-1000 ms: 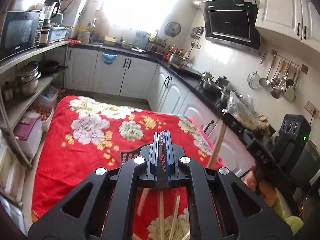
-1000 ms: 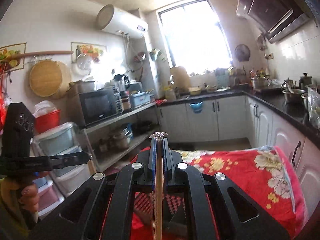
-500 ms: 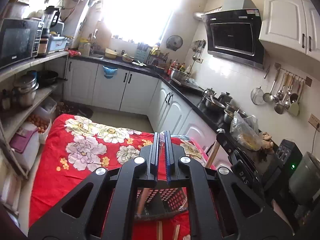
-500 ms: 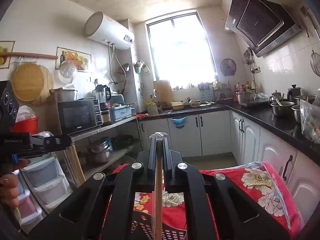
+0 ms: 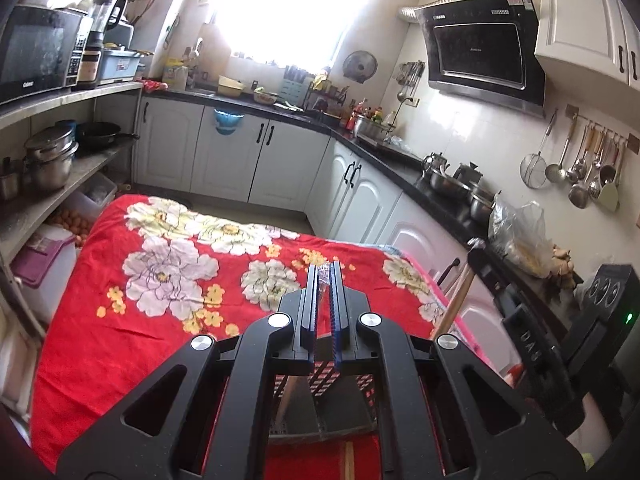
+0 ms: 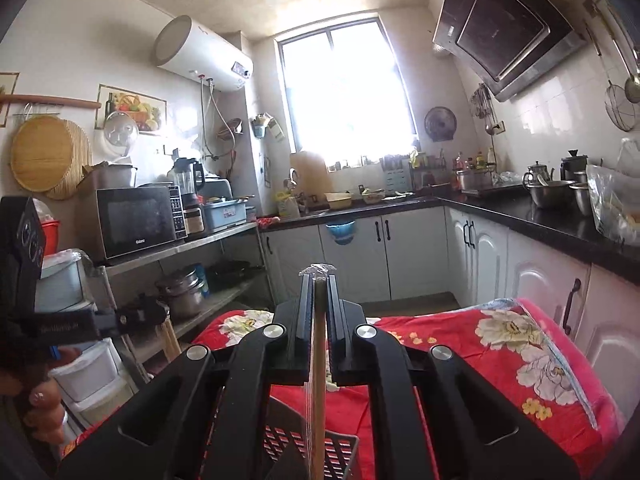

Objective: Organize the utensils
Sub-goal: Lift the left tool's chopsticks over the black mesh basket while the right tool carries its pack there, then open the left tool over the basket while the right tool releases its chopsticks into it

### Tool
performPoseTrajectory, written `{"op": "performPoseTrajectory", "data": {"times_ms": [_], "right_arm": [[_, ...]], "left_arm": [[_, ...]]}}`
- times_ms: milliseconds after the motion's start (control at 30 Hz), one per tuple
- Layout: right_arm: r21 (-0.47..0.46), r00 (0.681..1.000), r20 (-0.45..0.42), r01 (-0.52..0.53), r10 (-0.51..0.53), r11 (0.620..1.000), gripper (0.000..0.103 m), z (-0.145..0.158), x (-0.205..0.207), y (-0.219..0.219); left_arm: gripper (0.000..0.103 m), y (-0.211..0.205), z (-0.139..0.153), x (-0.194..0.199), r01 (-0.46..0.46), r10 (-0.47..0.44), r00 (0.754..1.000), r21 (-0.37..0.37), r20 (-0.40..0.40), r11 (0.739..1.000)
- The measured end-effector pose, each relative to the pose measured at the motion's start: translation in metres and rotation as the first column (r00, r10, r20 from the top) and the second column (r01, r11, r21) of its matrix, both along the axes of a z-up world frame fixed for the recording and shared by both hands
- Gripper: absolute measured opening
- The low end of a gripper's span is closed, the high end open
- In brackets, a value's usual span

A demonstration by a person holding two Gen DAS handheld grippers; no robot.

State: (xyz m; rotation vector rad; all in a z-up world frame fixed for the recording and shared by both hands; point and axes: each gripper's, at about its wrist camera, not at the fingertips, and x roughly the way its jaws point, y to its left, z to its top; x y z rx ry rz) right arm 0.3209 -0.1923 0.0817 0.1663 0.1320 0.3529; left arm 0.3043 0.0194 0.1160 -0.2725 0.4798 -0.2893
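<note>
My left gripper (image 5: 325, 270) is nearly shut, with only a scrap of clear plastic wrap between its tips. Below it stands a black perforated utensil basket (image 5: 320, 408) on the red floral cloth (image 5: 160, 280), with a wooden stick (image 5: 290, 396) leaning in it. More chopsticks (image 5: 349, 460) lie on the cloth near the bottom edge. My right gripper (image 6: 319, 274) is shut on a wrapped wooden chopstick (image 6: 317, 380), held upright above the basket (image 6: 312, 452). That gripper and its chopstick (image 5: 456, 300) also show at the right of the left wrist view.
The table is covered by the red cloth (image 6: 500, 360). White cabinets and a black counter (image 5: 400, 160) with pots run along the right. Shelves with a microwave (image 5: 32, 52) and pots stand at the left. The left gripper body (image 6: 60, 324) shows at the left.
Both grippers have tilted up and drawn back; the basket has slid lower in both views. The right gripper's chopstick stays clamped. The left jaws show a slightly wider gap.
</note>
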Motion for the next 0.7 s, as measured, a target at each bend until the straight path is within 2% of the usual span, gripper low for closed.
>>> {"op": "performPoseTrajectory", "data": {"times_ms": [300, 400, 500, 633, 700], "right_arm": [[0.022, 0.999, -0.037, 0.020, -0.019, 1.000, 0.021, -0.005, -0.015, -0.013], [0.018, 0.999, -0.041, 0.025, -0.024, 1.000, 0.030, -0.006, -0.027, -0.017], [0.004, 0.998, -0.053, 0.024, -0.024, 1.000, 0.036, -0.005, -0.036, -0.019], [-0.037, 0.996, -0.090, 0.016, -0.019, 0.999, 0.049, -0.005, -0.050, -0.018], [-0.060, 0.995, -0.100, 0.024, -0.030, 0.998, 0.052, -0.004, -0.056, -0.016]], "left_arm": [[0.003, 0.010, -0.020, -0.010, -0.014, 0.014, 1.000, 0.004, -0.026, 1.000], [0.003, 0.012, -0.021, -0.015, -0.016, 0.017, 1.000, 0.015, -0.025, 1.000], [0.003, 0.014, -0.022, -0.019, -0.021, 0.022, 1.000, 0.023, -0.022, 1.000], [0.003, 0.015, -0.024, -0.025, -0.023, 0.024, 0.999, 0.032, -0.022, 0.999], [0.007, 0.015, -0.025, -0.028, -0.021, 0.022, 0.999, 0.033, -0.024, 0.999]]}}
